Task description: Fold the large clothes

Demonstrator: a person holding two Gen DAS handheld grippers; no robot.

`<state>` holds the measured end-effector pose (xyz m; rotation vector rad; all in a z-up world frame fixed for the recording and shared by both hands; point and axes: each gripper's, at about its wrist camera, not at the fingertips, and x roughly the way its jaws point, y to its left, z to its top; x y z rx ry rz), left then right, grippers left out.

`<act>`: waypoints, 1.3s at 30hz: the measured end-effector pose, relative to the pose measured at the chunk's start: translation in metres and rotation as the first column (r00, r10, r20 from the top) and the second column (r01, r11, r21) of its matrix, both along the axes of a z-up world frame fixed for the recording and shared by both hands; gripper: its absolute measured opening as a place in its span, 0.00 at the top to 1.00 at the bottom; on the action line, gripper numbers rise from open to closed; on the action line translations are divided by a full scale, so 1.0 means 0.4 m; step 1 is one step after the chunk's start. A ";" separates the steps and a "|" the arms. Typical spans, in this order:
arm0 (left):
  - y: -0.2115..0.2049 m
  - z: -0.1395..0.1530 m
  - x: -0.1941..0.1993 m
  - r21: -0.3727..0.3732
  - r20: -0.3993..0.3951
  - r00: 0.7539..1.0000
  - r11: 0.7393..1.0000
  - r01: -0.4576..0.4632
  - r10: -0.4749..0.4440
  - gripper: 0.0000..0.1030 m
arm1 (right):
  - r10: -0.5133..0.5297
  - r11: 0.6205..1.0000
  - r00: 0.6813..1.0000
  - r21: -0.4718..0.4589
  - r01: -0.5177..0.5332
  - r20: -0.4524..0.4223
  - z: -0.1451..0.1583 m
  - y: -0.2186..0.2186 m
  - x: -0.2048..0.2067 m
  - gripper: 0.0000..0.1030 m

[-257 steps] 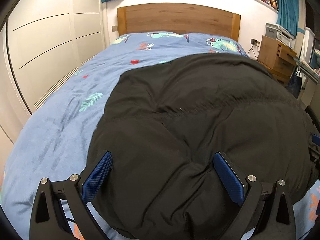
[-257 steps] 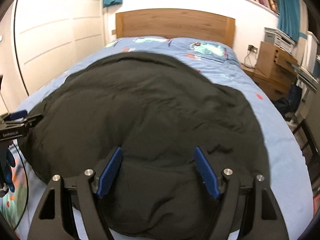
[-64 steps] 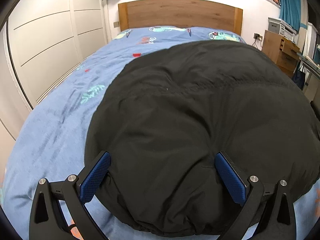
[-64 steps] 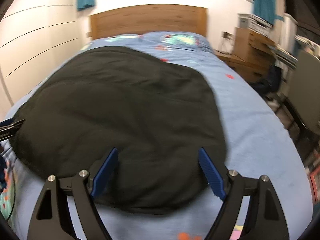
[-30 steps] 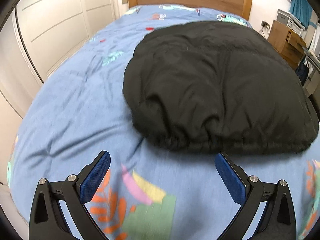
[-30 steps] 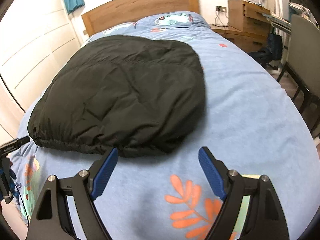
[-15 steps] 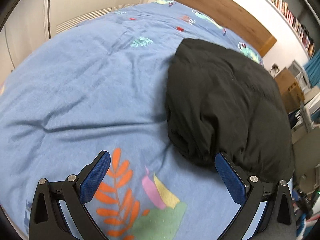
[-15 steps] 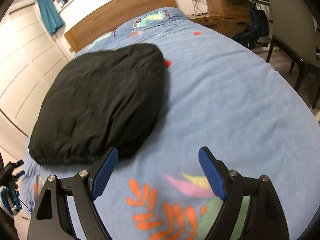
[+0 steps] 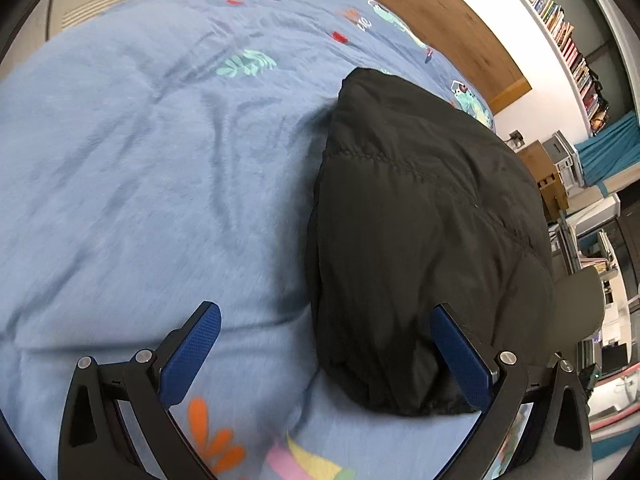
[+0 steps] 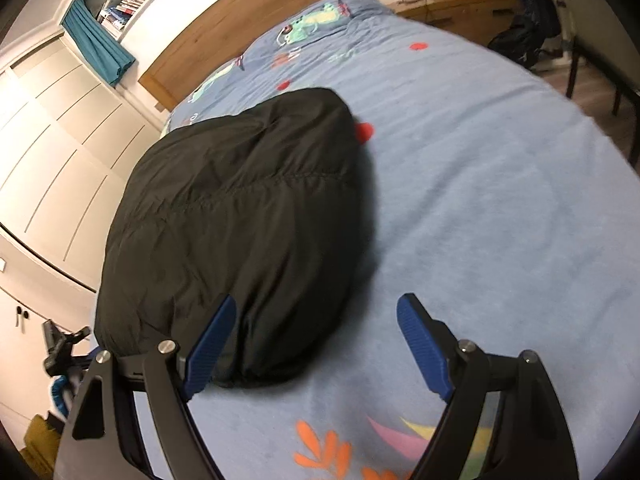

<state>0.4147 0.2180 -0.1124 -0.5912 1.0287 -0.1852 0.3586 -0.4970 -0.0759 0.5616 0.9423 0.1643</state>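
Fingers of our left gripper stand wide and empty, as do the right gripper's. Between the two lies the black puffer jacket, a bundle on the bed with its long axis toward the headboard; each gripper flanks one side, with bare bedspread outward.
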 end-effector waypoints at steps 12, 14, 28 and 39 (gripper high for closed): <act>-0.056 -0.102 0.129 -0.224 -0.020 0.991 0.966 0.127 -0.135 0.01 | 0.043 0.969 0.994 0.248 -0.017 -0.101 -0.154 -0.005 0.139 0.20; -0.064 -0.116 0.135 -0.263 -0.015 0.990 0.956 0.131 -0.140 0.01 | 0.065 0.952 0.992 0.306 -0.030 -0.105 -0.187 0.012 0.154 0.20; -0.138 -0.114 0.172 -0.312 0.002 0.978 0.929 0.198 -0.208 0.01 | 0.167 0.917 0.983 0.378 -0.129 -0.070 -0.235 0.166 0.258 0.00; -0.211 0.030 0.122 -0.161 0.145 0.963 0.955 0.249 -0.227 0.76 | 0.143 0.958 0.989 0.249 -0.144 0.021 -0.139 0.212 0.223 0.54</act>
